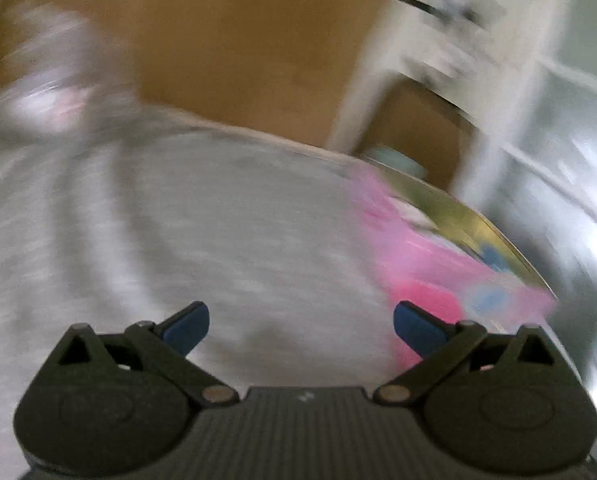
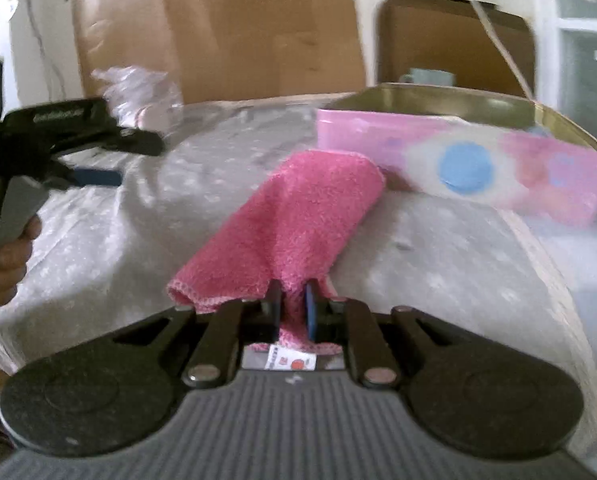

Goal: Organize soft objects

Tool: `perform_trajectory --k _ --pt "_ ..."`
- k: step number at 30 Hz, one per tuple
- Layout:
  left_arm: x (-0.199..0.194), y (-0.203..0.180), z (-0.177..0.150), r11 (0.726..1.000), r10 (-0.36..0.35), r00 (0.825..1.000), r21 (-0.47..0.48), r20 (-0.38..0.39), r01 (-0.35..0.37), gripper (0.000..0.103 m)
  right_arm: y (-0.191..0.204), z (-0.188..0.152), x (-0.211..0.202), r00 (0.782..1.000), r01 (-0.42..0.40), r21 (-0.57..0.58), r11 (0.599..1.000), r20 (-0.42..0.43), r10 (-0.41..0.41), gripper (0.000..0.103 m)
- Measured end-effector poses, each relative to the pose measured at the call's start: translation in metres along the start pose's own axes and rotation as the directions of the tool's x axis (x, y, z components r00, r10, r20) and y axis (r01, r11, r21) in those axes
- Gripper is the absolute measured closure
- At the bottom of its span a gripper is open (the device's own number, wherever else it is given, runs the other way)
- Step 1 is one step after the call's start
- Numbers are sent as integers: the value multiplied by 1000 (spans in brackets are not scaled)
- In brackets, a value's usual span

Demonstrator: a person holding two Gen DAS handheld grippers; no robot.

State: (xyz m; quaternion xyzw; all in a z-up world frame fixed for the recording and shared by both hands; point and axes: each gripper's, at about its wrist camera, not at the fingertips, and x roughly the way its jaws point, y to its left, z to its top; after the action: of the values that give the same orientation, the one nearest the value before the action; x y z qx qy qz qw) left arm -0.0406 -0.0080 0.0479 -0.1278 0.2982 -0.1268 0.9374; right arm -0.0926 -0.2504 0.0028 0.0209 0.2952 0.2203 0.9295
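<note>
My right gripper (image 2: pixel 292 308) is shut on one end of a pink terry towel (image 2: pixel 294 224), which stretches away toward a pink box (image 2: pixel 458 168) with a blue dot. The box has a gold inner wall (image 2: pixel 438 100) and stands on a grey cloth-covered table (image 2: pixel 178 208). My left gripper (image 1: pixel 300 330) is open and empty over the grey cloth (image 1: pixel 198 220); it also shows at the left of the right wrist view (image 2: pixel 98 156). The pink box (image 1: pixel 438 256) lies to its right, blurred by motion.
A crumpled clear plastic bag (image 2: pixel 138 92) lies at the back left of the table. Large brown cardboard (image 2: pixel 238 28) stands behind the table. A white shelf unit (image 2: pixel 578 40) is at the right, with a pale mug (image 2: pixel 430 76) behind the box.
</note>
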Motion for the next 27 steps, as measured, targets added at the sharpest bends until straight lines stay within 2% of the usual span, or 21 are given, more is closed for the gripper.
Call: perform_trajectory --k 2,5,6,7,8,9,11,12,13,14,15,16,18,20,22,25,27 --pt "16 -41 -4 992 -67 995 102 -68 74 1 1 -4 -3 1000 9 -11 1000 14 -9 88" --pt "46 -77 -11 982 -92 978 145 -189 120 1 5 -5 -3 999 10 -28 1000 35 -9 78" --pt "56 -85 -13 981 -94 969 144 -227 129 1 6 -5 -3 999 8 -34 999 43 -7 72" --pt "62 -91 -15 981 -87 965 148 -249 127 1 5 -6 -4 999 9 -37 999 50 -7 55" --pt "69 -94 -17 981 -70 962 158 -264 114 2 4 -7 -5 998 10 -39 999 60 -8 45" --pt "75 -93 -20 982 -52 959 160 -279 100 4 4 -8 -4 998 9 -42 999 69 -6 45" --pt "78 -93 -26 981 -50 965 167 -258 95 13 4 -10 6 999 -17 -39 999 44 19 50" --pt "74 -95 -29 979 -49 967 178 -251 96 36 5 -13 5 998 -10 -47 999 69 13 59" --pt "72 -95 -29 976 -87 961 172 -262 136 57 9 -12 4 996 -33 -69 997 76 38 87" --pt "71 -94 -29 973 -131 949 147 -285 178 59 13 -10 4 994 -67 -88 994 78 73 87" --pt "69 -94 -26 971 -165 938 117 -305 209 59 17 -7 2 991 -79 -107 991 97 90 87" --pt "67 -96 -22 968 -185 934 107 -307 227 59 23 -3 0 987 -73 -147 987 128 92 87" --pt "57 -103 -9 960 -199 943 142 -268 243 59 33 7 -6 975 -25 -221 975 208 72 87" --pt "47 -112 14 948 -228 950 176 -212 267 58 31 20 -9 959 17 -238 971 278 51 87" --pt "46 -119 40 937 -259 950 193 -173 291 58 21 37 -8 941 67 -228 971 337 14 87" --pt "64 -130 80 930 -292 946 190 -142 316 57 -1 63 1 919 147 -184 972 390 -65 87" --pt "84 -141 101 924 -297 947 214 -124 318 50 -25 82 15 917 153 -116 981 387 -97 87"
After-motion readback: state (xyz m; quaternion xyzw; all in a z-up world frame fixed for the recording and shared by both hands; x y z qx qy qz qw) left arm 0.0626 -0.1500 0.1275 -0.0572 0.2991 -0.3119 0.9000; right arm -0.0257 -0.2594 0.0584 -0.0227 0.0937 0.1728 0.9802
